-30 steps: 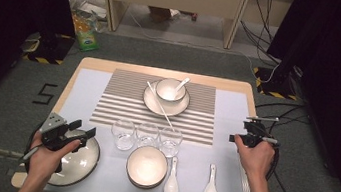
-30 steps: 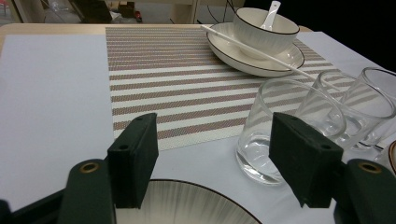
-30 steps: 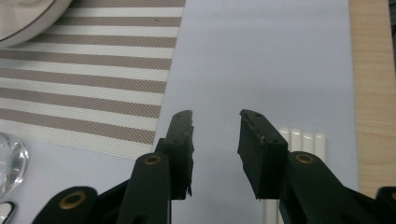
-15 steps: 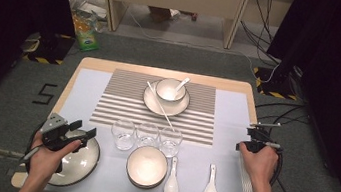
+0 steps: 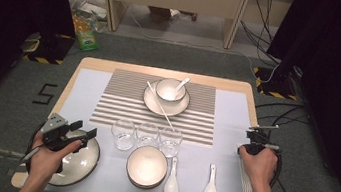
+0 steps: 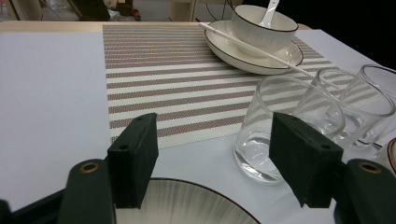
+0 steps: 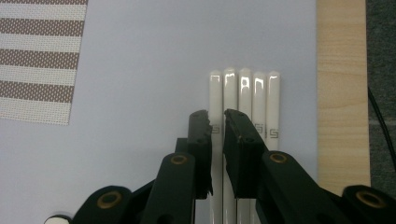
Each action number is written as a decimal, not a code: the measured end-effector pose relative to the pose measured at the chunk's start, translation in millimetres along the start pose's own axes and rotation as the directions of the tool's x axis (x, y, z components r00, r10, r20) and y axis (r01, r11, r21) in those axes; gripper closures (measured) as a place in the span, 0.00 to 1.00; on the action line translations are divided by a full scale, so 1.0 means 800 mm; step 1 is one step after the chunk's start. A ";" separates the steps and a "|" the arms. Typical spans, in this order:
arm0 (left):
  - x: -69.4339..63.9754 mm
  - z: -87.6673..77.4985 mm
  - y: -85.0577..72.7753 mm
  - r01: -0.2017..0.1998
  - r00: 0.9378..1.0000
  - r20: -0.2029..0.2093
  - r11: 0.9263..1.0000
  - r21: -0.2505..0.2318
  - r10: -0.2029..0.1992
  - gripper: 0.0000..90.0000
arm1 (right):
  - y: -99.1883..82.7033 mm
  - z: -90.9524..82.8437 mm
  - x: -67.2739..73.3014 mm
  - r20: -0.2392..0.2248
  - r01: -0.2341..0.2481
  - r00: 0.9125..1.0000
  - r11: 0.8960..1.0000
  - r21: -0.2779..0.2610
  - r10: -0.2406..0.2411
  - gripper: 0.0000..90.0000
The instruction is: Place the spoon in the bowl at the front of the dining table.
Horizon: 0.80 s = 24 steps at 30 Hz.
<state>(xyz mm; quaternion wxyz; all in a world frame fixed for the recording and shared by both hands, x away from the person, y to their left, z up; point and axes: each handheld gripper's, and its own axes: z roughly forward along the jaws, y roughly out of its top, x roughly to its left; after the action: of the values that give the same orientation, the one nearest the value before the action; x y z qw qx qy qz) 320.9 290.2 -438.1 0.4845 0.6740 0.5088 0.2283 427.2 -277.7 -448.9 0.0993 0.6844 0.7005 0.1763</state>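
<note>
Right claw [image 5: 257,136] in high view sits at tabletop's [image 5: 223,134] right edge, left claw [image 5: 83,132] over a dark-rimmed plate [image 5: 82,164], w/ three glasses [image 5: 146,135], stacked bowls [image 5: 147,166] and two spoons [image 5: 192,180] between them. Left claw [image 6: 210,154] in left gripper view stands wide, nothing between pads, nearest glass [image 6: 271,126] just ahead. Right claw [image 7: 217,119] in right gripper view has jaws narrow, just been closing round one of five white chopsticks [image 7: 243,102] lying side by side, touching, long axes running straight away from claw, parallel to wooden tabletop edge; whether pads press yet, can't tell.
</note>
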 end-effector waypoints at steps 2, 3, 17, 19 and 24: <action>0.000 0.000 0.000 0.000 1.000 0.000 1.000 0.001 0.000 0.36 | 0.000 0.000 0.001 0.002 0.004 1.000 1.000 0.004 -0.004 0.90; 0.000 0.000 0.000 -0.001 1.000 0.001 1.000 0.002 0.001 0.36 | 0.000 0.000 0.001 0.004 0.013 1.000 1.000 0.007 -0.013 0.90; -0.001 0.002 -0.001 -0.004 1.000 0.005 1.000 0.005 0.004 0.36 | 0.000 0.008 0.014 0.019 0.045 0.999 0.997 0.054 -0.047 0.93; -0.001 0.002 -0.001 -0.004 1.000 0.004 1.000 0.005 0.004 0.36 | 0.001 0.008 0.016 0.007 0.037 0.999 0.998 0.052 -0.037 0.93; -0.001 0.002 -0.001 -0.001 1.000 0.004 1.000 0.004 0.001 0.36 | 0.003 0.009 0.021 -0.006 0.041 0.999 0.998 0.040 -0.041 0.93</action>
<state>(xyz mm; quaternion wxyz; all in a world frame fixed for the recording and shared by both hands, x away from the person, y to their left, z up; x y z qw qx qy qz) 321.6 288.7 -439.5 0.4843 0.6755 0.5079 0.2260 431.9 -260.4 -453.1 0.0874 0.6711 0.7182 0.1619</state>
